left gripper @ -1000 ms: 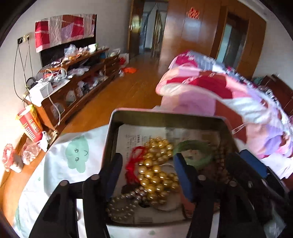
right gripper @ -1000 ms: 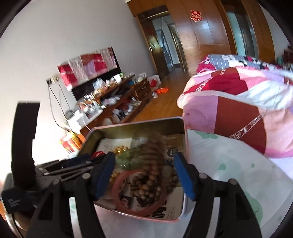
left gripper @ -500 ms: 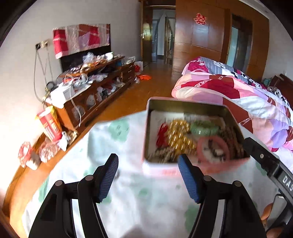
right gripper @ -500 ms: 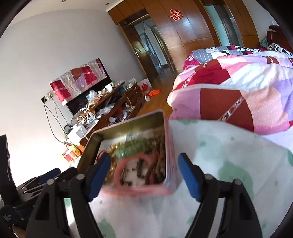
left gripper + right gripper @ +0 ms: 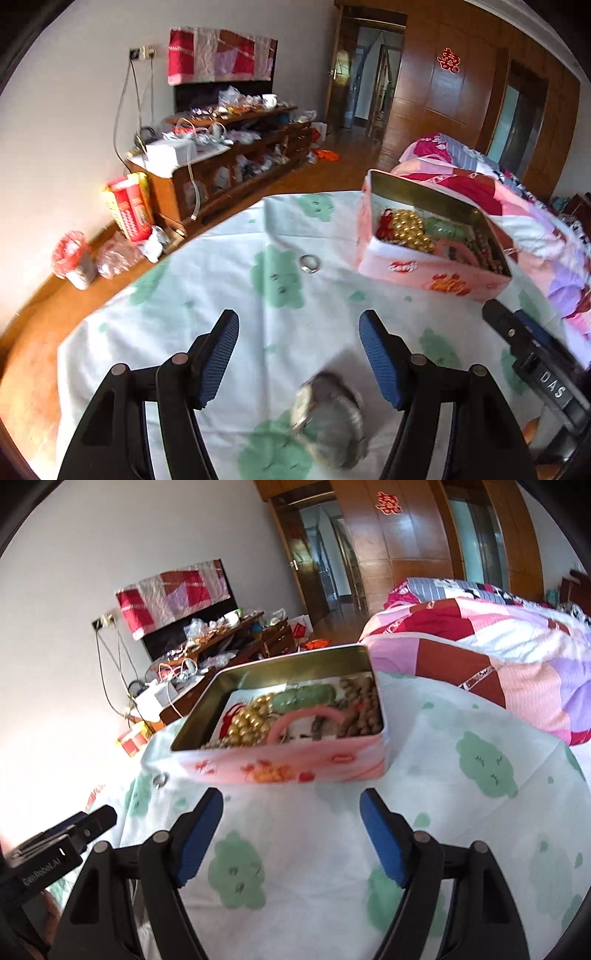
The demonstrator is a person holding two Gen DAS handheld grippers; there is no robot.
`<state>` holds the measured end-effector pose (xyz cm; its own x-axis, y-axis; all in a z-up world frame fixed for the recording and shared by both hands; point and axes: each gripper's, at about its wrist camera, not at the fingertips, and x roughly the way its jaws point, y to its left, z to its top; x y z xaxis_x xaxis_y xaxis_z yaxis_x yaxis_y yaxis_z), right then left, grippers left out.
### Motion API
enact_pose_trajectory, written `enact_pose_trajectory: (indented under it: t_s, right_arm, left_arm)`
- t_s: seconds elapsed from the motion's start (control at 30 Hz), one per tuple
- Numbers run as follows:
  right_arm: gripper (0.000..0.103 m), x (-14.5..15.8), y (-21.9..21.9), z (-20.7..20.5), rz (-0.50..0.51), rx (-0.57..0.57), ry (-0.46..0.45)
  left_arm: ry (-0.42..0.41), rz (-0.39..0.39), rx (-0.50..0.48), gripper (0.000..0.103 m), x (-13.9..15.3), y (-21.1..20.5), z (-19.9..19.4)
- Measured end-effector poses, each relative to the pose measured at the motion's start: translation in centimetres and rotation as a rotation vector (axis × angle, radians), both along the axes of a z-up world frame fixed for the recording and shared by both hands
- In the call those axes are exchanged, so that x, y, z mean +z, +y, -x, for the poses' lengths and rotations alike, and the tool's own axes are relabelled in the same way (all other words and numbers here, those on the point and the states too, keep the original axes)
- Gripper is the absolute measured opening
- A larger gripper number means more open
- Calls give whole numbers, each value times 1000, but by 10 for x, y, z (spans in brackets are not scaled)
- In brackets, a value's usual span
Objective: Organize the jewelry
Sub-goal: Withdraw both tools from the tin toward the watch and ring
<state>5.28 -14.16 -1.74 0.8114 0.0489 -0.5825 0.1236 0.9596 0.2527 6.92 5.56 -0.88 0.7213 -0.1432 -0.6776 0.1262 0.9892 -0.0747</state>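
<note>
Compared with a second ago, when both grippers reached over the open tin and their fingers framed the beads inside it, both views now show the tin from farther back, with bare cloth between fingers and box. The left gripper [image 5: 298, 352] has its blue-padded jaws spread wide with nothing clamped; a blurred silvery watch-like piece [image 5: 328, 421] lies on the cloth low between them, untouched as far as can be seen. The right gripper [image 5: 291, 834] is likewise wide open and empty, its fingertips just short of the tin's near wall. The pink tin [image 5: 295, 764], lidless and printed with red and orange motifs, stands on the white tablecloth with green cloud shapes [image 5: 461, 812], in front of a patchwork quilt [image 5: 480, 653]. Inside the tin, over a paper lining, lie a heap of gold beads [image 5: 247, 723] toward its left, a red cord [image 5: 384, 225] at their left edge, a green bangle [image 5: 303, 698] behind the gold beads, a pink bangle [image 5: 291, 720] near the front wall, and brown wooden beads [image 5: 362, 709] along the right wall. A small silver ring [image 5: 309, 263] lies on the cloth outside the tin, just left of its near-left corner. A cluttered wooden sideboard [image 5: 221, 162] stands well behind and left of the tin.
</note>
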Motion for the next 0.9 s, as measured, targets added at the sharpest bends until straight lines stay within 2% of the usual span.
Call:
enact_pose_trajectory:
  t_s: [0.1,0.23,0.37,0.5,0.73,0.9]
  right_arm:
    - [79,1,10,7,31,11,-7]
    - [79,0,22,12,52,35,0]
    - [79,1,33,17,63,70,-13]
    - [79,1,50,19,76,152,-16]
    - [79,-7,94,15,97,318,33]
    - [79,-15,124,11,100,418,82]
  left_arm:
    - [-23,-35,14,68,-2,6,11]
    - [0,-7,22,68,-10,26,23]
    - [14,-14,49,68,-15,43,34]
    - [39,31,81,68,-18,59,40]
    - [41,41,122,68,-20,70,47]
    - [18,-28,165,68,-17,75,50]
